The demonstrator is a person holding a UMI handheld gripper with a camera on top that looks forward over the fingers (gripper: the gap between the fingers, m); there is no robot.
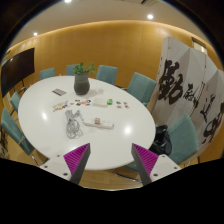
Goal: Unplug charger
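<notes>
Presently the gripper (112, 160) is spread, empty; the charger (74, 124) lies at 11 o'clock on the table (40, 115). Risk: snagging tangled cable.

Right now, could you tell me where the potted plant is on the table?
In the gripper view, the potted plant stands near the far edge of the white round table, well beyond the open hand-held gripper, with teal chairs behind it.

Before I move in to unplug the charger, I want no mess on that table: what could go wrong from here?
The gripper is open and well short of the round white table.
1. The white cable lies coiled near the table's near edge; pulling it could drag the small items beside it.
2. The potted plant stands beyond them and might tip.
3. Chairs crowd the table and could hinder your approach.
</notes>
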